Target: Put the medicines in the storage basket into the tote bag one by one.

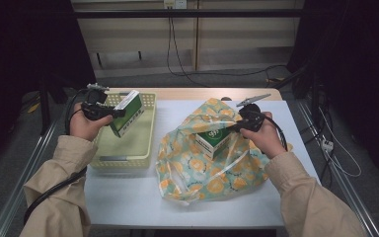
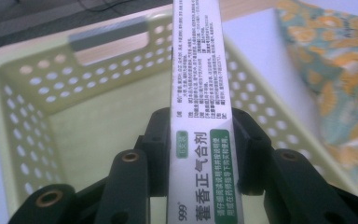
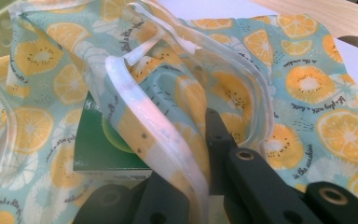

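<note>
Left gripper (image 2: 200,154) is pinching the box (image 2: 196,107), long axis running ahead along its jaws, basket (image 2: 23,93) lying directly beneath; right gripper (image 3: 200,186) is clamping the bag (image 3: 135,112) rim.

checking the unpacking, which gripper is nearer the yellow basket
Left. The left gripper hangs over the yellow basket, clamped on a green-and-white box. The right gripper is off to the side, pinching the rim of the orange-print bag.

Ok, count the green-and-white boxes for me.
2. One box is gripped in the left tongs above the yellow basket; another box sits inside the fruit-print bag. The bag may hide more.
</note>
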A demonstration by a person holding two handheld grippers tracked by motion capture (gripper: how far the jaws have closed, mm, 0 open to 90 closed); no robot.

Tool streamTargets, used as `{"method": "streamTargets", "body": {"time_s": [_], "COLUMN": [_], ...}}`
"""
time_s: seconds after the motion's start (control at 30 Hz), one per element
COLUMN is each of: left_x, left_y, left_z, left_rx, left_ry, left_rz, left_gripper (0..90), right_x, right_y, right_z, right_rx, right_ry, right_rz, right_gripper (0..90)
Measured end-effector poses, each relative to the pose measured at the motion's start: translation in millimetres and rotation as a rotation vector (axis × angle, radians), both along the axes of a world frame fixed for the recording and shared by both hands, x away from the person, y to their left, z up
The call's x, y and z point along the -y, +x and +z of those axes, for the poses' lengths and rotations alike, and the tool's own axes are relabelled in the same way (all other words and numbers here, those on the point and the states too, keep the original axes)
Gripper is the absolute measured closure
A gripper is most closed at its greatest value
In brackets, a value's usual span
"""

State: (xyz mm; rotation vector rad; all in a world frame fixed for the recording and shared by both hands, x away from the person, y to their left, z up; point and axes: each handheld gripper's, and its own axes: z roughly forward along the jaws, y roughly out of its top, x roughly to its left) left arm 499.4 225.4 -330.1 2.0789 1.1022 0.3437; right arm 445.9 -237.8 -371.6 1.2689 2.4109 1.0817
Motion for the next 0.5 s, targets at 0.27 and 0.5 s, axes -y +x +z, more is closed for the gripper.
{"method": "streamTargets", "body": {"time_s": [0.27, 0.5], "left_x": [27.8, 55.7], "left_y": [-25.4, -51.3], "left_z": [28.9, 43.5], "left_rx": [0.03, 0.046], "left_ry": [-0.058, -0.059], "left_rz": [-0.172, -0.315], "left_gripper": [63.5, 63.4], "right_x": [0.9, 0.2], "right_y": [-0.1, -1.1], "right_z": [0.3, 0.6], "right_rx": [0.003, 0.002], "right_ry": [-0.003, -0.005], "right_rz": [-0.005, -0.002], "right_gripper": [89.3, 89.3]}}
